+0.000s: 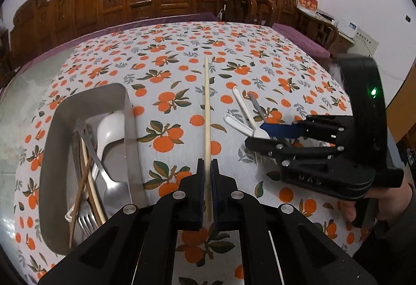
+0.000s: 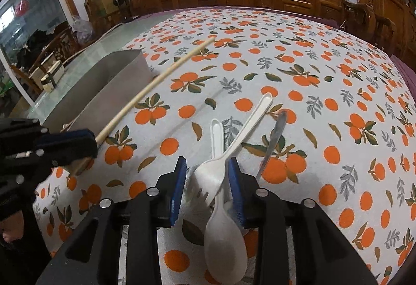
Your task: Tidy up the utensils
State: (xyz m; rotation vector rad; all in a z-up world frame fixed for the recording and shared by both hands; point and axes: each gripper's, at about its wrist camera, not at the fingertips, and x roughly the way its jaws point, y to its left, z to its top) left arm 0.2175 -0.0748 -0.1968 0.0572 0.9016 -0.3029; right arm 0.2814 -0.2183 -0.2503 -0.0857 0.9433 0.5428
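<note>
Left gripper [image 1: 207,190]: jaws narrowed onto a pale chopstick [image 1: 207,113], which runs straight forward between the pads and out past the fingertips. A steel tray [image 1: 49,134] sits to this gripper's left, holding a white spoon [image 1: 110,129], a metal fork [image 1: 85,220] and brown chopsticks [image 1: 80,189].

Right gripper [image 2: 208,187]: jaws partly open, straddling a white plastic spoon [image 2: 226,240] and white plastic fork [image 2: 210,176] lying crossed on the orange-print tablecloth [image 2: 338,108]. Whether the pads touch them cannot be told. A metal utensil handle [image 2: 273,139] lies just right of the right finger.
</note>
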